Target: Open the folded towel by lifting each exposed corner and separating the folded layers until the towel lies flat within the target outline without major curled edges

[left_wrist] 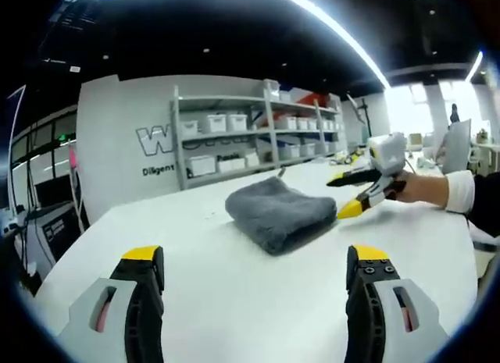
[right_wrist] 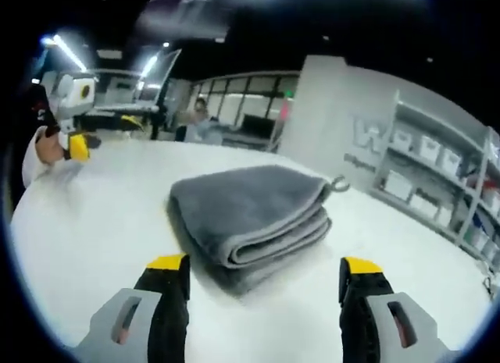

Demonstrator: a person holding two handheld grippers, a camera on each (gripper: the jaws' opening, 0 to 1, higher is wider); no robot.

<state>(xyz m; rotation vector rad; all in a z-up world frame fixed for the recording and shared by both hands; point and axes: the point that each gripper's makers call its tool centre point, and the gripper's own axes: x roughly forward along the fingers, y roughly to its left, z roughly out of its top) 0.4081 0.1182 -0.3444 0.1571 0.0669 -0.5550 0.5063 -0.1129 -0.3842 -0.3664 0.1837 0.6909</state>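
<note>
A grey towel (left_wrist: 280, 211) lies folded in several layers on the white table (left_wrist: 195, 222). In the right gripper view the towel (right_wrist: 250, 211) shows its stacked folded edges toward me and a small hanging loop (right_wrist: 340, 183) at its far right corner. My left gripper (left_wrist: 255, 254) is open, close to the table and short of the towel's near side. My right gripper (right_wrist: 264, 263) is open too, with the towel's folded edge just beyond its jaws. From the left gripper view the right gripper (left_wrist: 345, 193) hangs at the towel's right edge, held by a hand in a white cuff.
A metal shelf unit with white bins (left_wrist: 250, 133) stands beyond the table against a lettered white wall (right_wrist: 367, 137). The left gripper (right_wrist: 105, 135) and its hand show at the table's far left edge. A person (right_wrist: 199, 121) sits in the background.
</note>
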